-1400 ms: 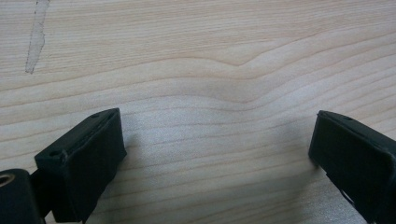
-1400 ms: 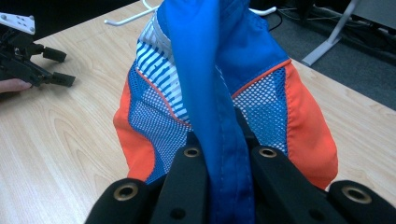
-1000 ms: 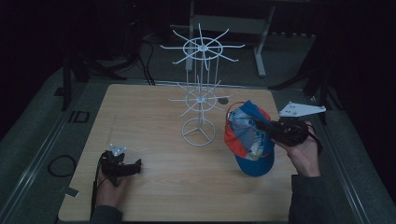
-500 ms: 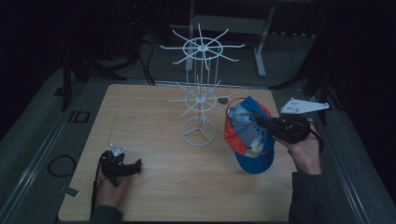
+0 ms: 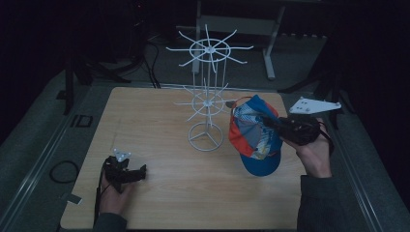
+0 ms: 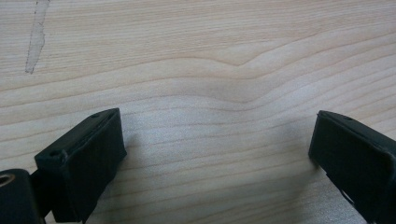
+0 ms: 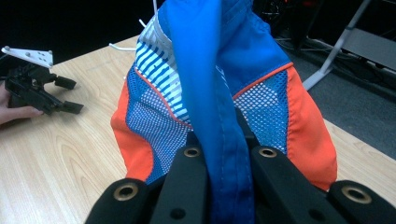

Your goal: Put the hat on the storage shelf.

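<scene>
Wooden table point(image 5: 159, 121) first — pale, grained, the widest thing we see, with dark floor around it. On it, near the far middle, stands the white wire rack point(image 5: 209, 99): a ring base, a thin post and two tiers of spokes.

Just right of the rack we hold the cap point(image 5: 254, 135) up off the table, its blue brim hanging lowest, orange and blue mesh panels and a striped patch above. Our right gripper point(image 5: 271, 124) comes in from the right and its jaws are clamped on a fold of the cap's blue fabric — the right gripper view shows the cloth pinched between them.

Our left gripper point(image 5: 138, 173) rests low at the near left of the table, well apart from the cap, its jaws spread wide with bare wood between them.
</scene>
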### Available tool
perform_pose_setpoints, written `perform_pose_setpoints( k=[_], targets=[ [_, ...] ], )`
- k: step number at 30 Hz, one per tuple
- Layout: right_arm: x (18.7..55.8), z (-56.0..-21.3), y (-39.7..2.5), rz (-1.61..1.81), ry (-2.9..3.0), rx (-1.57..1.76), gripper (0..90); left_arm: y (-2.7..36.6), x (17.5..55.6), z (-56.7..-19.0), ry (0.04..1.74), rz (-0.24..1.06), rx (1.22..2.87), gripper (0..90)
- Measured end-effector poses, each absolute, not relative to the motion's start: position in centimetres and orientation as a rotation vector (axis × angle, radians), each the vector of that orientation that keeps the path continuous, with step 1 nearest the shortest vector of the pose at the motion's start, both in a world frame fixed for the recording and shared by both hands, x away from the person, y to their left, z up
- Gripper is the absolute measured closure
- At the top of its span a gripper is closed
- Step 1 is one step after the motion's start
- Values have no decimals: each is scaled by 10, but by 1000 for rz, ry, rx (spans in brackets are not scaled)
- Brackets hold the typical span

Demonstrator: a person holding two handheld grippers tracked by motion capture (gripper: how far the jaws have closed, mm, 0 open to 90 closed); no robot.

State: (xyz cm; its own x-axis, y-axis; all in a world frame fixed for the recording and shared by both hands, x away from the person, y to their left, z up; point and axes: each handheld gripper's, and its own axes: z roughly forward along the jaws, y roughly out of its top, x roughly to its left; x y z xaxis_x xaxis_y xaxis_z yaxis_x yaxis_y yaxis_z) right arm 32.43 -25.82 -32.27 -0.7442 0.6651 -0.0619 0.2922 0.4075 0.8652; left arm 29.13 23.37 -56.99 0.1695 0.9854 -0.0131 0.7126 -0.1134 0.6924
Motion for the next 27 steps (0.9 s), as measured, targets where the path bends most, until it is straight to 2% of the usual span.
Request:
perform_pose_setpoints(
  k=[27],
  targets=[
    [323,-305,-256,1380,2215,787,885,234,291,-570,1601,629,1887,39]
  ],
)
